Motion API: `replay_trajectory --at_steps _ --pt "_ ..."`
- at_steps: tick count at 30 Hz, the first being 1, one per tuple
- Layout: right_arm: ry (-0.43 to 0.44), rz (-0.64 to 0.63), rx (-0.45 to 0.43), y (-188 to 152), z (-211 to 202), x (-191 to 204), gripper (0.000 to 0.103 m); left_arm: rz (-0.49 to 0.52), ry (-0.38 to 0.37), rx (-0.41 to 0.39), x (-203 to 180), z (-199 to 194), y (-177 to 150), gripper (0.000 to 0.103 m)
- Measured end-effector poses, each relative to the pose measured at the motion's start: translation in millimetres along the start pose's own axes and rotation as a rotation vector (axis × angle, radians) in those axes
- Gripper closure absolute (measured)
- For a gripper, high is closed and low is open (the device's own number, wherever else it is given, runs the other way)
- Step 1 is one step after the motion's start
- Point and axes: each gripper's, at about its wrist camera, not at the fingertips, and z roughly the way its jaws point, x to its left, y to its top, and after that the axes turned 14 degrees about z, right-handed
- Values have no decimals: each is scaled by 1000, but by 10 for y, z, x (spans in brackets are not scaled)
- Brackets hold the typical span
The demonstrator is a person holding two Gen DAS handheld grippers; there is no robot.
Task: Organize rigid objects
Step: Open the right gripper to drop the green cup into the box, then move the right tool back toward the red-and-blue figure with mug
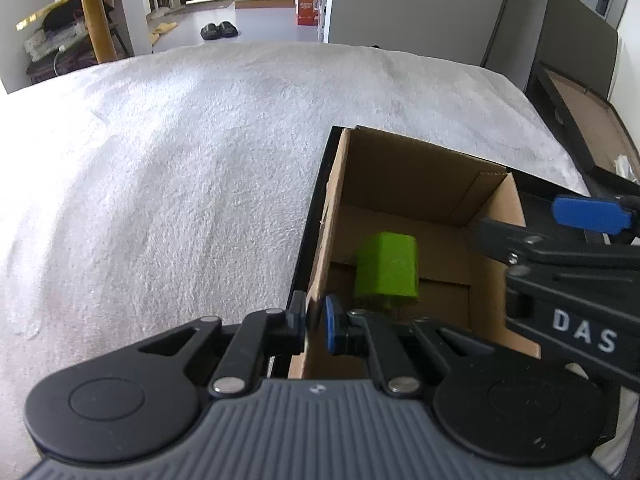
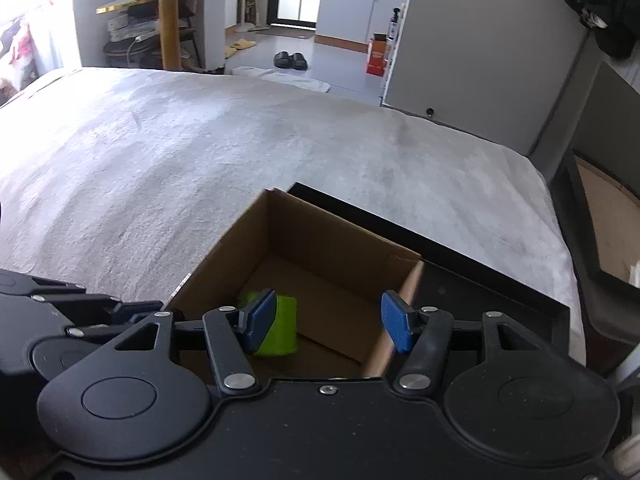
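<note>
1. One open brown corrugated cardboard box, flaps up, standing on the white fleecy blanket. From my left camera it fills the 3 to 5 o'clock area; from my right camera it sits at 6 o'clock.
2. One lime-green rigid block with rounded corners, lying on the box floor toward the left wall. No pad touches it. In my right view it shows partly behind my left-side pad.
3. One left gripper, black with blue pads: jaws together, pinching the box's left wall near its near corner, one pad outside and one inside.
4. One right gripper, same build: jaws apart and empty, poised over the open box, with the green block below and between the pads. Its right-side pad sits just at the box's right wall.
5. One black flat panel under and beside the box at 3 o'clock.
6. One pair of black slippers on the floor at 12 o'clock.
</note>
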Motion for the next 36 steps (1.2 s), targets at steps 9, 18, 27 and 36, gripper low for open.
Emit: replay_trajectory --at_steps 9,18,27,36 --pt "-14 91 -22 -146 -212 -342 31 71 52 -7 -238 -173 30 82" --pt "-18 192 -52 -350 -457 -739 21 138 58 -34 -548 -362 37 69" --pt "-2 288 -70 -530 -606 -1068 17 177 55 -50 -779 -520 47 69" --pt "-2 375 -88 -696 -661 -1300 7 232 82 -26 -997 -583 5 48"
